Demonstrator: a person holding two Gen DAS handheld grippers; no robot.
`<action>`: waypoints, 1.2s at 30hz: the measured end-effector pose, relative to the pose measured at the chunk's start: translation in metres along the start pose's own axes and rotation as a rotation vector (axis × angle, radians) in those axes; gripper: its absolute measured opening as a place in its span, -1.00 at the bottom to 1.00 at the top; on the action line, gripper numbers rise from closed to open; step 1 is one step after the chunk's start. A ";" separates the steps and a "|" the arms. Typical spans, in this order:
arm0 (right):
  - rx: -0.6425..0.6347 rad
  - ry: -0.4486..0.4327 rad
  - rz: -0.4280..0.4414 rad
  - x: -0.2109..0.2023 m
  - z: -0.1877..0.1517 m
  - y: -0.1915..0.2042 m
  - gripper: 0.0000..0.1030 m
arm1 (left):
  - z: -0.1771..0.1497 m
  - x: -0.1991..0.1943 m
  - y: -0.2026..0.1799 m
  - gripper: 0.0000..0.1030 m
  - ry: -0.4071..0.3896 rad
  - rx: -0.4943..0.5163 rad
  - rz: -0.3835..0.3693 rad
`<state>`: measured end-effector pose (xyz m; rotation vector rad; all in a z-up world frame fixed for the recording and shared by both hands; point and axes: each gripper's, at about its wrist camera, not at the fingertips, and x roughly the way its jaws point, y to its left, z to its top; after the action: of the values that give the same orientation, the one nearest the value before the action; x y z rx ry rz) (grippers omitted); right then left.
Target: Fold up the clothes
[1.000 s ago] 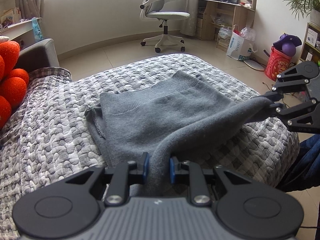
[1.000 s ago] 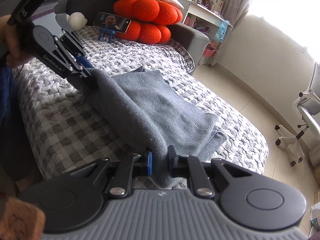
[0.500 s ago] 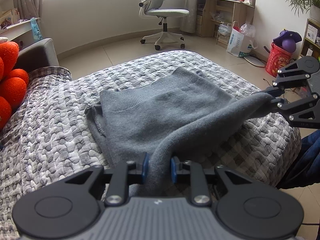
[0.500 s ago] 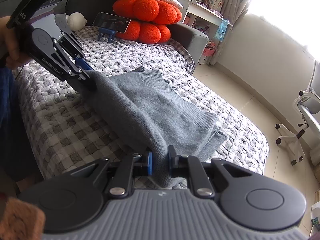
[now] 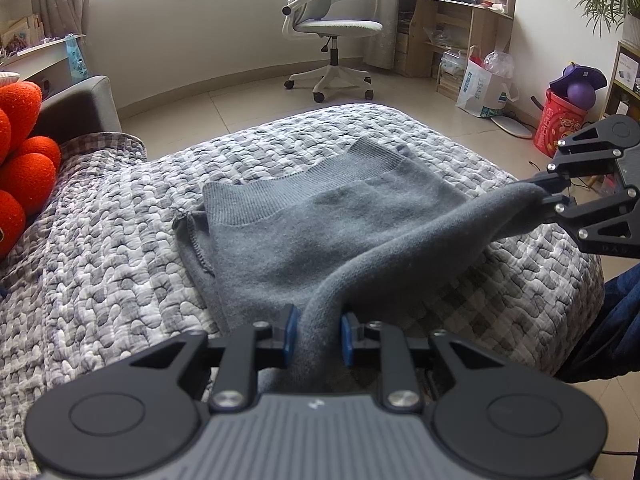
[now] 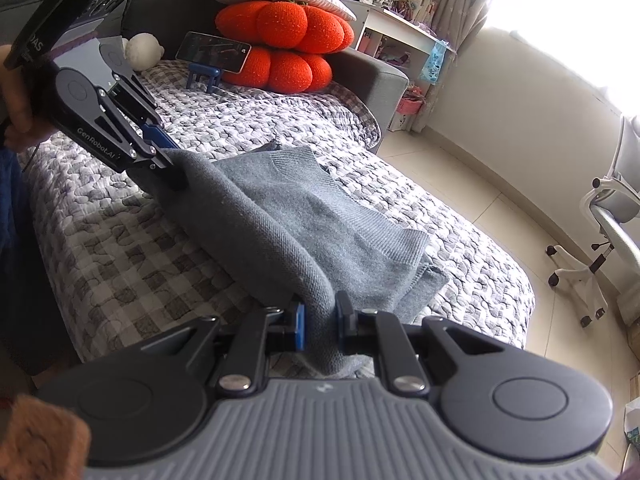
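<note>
A grey knitted sweater point(image 5: 320, 224) point(image 6: 320, 216) lies partly folded on the quilted bed, its ribbed hem toward the far side. Its near folded edge is lifted off the quilt and stretched between both grippers. My left gripper point(image 5: 318, 334) is shut on one end of that edge, cloth bunched between the blue pads; it also shows in the right wrist view point(image 6: 168, 162). My right gripper point(image 6: 320, 326) is shut on the other end and appears at the right of the left wrist view point(image 5: 550, 196).
The grey-and-white quilt point(image 5: 100, 248) covers the bed. Orange cushions point(image 6: 288, 48), a phone on a blue stand point(image 6: 214, 54) and a white pillow sit near the headboard. A white office chair point(image 5: 332, 36), a desk, bags and a red bucket point(image 5: 560, 120) stand on the tiled floor.
The right gripper has shifted slightly rightward in the left wrist view, pulling the lifted edge a little tauter. Both grips stay unchanged.
</note>
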<state>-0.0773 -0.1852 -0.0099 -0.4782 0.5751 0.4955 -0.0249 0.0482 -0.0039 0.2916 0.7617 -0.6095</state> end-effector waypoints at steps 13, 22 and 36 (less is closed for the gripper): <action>0.048 -0.021 -0.015 -0.002 0.005 -0.005 -0.72 | 0.005 -0.001 0.004 -0.56 -0.026 -0.027 0.009; 0.082 -0.026 -0.018 -0.001 0.007 -0.009 -0.72 | 0.009 -0.002 0.008 -0.56 -0.044 -0.056 0.013; 0.047 -0.009 -0.007 -0.002 0.020 -0.016 -0.72 | 0.016 -0.004 0.018 -0.57 -0.055 -0.113 -0.012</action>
<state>-0.0621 -0.1867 0.0106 -0.4335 0.5748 0.4762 -0.0075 0.0565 0.0101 0.1657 0.7426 -0.5817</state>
